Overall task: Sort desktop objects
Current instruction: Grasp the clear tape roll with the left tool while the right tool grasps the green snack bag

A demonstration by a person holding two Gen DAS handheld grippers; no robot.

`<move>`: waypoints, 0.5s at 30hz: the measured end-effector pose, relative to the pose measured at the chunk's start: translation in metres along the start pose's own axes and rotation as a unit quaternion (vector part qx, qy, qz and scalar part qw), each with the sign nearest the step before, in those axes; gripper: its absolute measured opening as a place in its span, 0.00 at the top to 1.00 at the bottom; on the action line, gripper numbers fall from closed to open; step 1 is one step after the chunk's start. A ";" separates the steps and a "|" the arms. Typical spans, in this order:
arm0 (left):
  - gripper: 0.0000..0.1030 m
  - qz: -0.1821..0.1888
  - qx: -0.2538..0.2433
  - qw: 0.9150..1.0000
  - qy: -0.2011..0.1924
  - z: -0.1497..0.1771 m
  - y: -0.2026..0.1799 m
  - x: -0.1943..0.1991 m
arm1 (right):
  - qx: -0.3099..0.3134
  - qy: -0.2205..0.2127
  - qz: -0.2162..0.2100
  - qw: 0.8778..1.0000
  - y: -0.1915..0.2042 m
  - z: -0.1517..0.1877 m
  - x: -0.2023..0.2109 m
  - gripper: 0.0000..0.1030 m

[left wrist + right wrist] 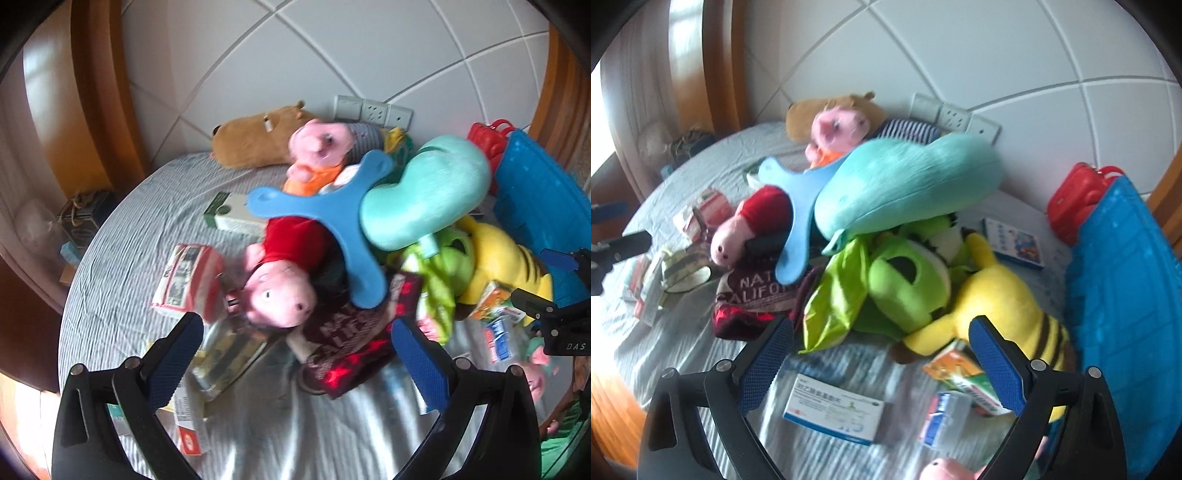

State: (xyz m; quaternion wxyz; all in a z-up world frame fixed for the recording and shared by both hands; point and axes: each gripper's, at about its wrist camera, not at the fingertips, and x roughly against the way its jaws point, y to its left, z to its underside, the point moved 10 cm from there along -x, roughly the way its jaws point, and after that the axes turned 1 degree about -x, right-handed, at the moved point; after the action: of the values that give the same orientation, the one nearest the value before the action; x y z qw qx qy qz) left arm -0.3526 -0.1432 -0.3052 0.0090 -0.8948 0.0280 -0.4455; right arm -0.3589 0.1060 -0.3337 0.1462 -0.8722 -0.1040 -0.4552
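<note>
— Well, barely off the mark by my reading: the left claw is spread wide with nothing between its pads, hovering over the striped bed sheet.

— What's under it?

— From the left: a red-and-white carton, then the pink pig plush in a red dress lying on a dark red printed bag, with the blue three-armed plastic piece leaning across it.

— And further right?

— The teal plush is heaped on the green plush, the yellow striped plush beside them. Everything's tangled in one pile.

— The right claw?

— Right claw gapes open too, empty, above a white-and-blue medicine box and an orange-and-green carton.

— Anything sorted?

— Can't see inside the blue basket at the far right; a red case sits just behind it. I'd judge nearly all of it remains.
</note>
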 end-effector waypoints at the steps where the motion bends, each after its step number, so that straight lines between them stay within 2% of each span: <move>1: 0.00 -0.001 0.001 1.000 0.003 0.004 0.009 -0.007 | -0.001 0.008 -0.001 1.000 0.007 0.002 -0.011 0.07; 5: 0.00 -0.010 -0.015 1.000 0.018 0.021 0.037 -0.040 | 0.001 0.033 0.003 0.999 0.030 0.008 -0.046 0.07; 8: 0.00 -0.013 -0.056 0.998 0.029 0.033 0.044 -0.066 | -0.002 0.050 0.008 0.999 0.041 0.013 -0.068 0.07; 15: 0.00 -0.008 -0.136 0.988 0.066 0.061 0.055 -0.121 | -0.004 0.070 0.020 0.997 0.050 0.024 -0.084 0.07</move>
State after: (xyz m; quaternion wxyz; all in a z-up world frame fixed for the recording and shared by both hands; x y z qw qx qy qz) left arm -0.3790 -0.1913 -0.4409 -0.1181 -0.8567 0.0818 -0.4954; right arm -0.3723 0.0638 -0.4234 0.1588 -0.8404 -0.0743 -0.5129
